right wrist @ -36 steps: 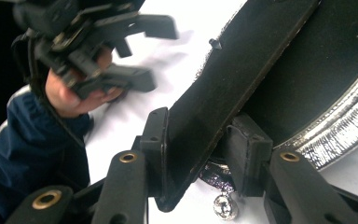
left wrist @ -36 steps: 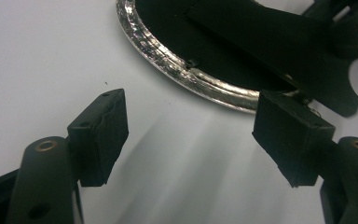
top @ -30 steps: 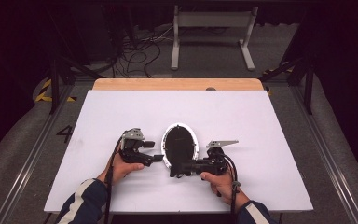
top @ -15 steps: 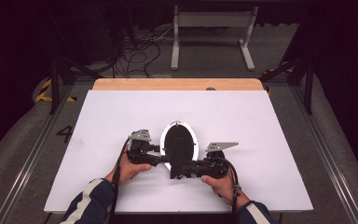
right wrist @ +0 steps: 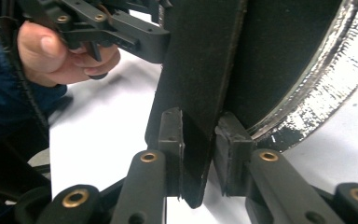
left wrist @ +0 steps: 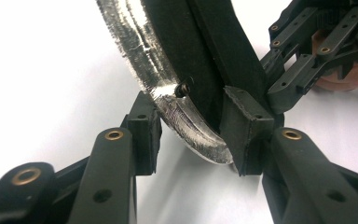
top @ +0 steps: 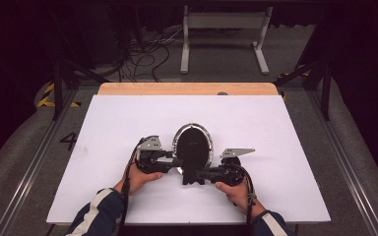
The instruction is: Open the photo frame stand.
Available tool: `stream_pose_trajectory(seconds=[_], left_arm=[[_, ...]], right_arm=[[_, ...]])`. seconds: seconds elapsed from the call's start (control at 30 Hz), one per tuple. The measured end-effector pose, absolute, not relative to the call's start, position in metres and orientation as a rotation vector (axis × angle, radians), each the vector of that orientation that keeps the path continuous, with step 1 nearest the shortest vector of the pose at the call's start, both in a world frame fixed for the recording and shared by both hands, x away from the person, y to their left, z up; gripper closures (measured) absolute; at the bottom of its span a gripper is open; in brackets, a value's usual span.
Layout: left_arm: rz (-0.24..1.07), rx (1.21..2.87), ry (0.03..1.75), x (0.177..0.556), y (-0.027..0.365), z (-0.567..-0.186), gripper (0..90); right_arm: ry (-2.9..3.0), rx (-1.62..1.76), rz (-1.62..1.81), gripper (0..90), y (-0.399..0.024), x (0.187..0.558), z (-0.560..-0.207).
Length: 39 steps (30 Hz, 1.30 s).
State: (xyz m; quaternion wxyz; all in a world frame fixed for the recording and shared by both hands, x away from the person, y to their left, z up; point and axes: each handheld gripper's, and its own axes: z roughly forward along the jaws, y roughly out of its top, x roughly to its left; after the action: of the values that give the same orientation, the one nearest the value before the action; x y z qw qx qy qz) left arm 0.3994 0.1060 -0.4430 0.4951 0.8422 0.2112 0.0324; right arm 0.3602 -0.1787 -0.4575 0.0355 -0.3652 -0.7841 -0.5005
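Dark floor with cables surrounds a white counter (top: 285, 147), on which an oval mirror (top: 192, 145) with a silver rim and a black back stand (right wrist: 200, 93) sits at the centre of the high view, face down. The right gripper (top: 204, 174) is seen with its jaws closed on the stand's lower edge, both pads pressing the flap. The left gripper (top: 174, 162) has just been closing; its jaws straddle the silver rim (left wrist: 168, 100), one pad against the black back, the other apparently just short of the rim, so no firm grip is judged yet. A slip is the likely risk: the curved, shiny rim could slide out of a partial pinch, or uneven pulling by the two hands could strain the thin stand's hinge.
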Motion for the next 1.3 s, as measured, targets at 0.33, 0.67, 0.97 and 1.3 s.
stream_pose_trajectory(seconds=[0.33,0.67,0.97,1.3], left_arm=[[0.131,2.117,0.453,0.392,0.096,-0.44,61.0],[0.168,2.16,0.427,0.387,0.091,-0.443,59.0],[0.347,2.178,0.424,0.383,0.085,-0.439,64.5],[0.486,2.153,0.475,0.389,0.086,-0.44,70.8]], right_arm=[[-2.459,-1.135,-1.537,77.5,-0.182,0.36,-0.451],[-2.476,-1.133,-1.539,77.3,-0.182,0.359,-0.451],[-2.489,-1.136,-1.564,76.5,-0.185,0.361,-0.446],[-2.505,-1.107,-1.574,76.5,-0.181,0.361,-0.441]])
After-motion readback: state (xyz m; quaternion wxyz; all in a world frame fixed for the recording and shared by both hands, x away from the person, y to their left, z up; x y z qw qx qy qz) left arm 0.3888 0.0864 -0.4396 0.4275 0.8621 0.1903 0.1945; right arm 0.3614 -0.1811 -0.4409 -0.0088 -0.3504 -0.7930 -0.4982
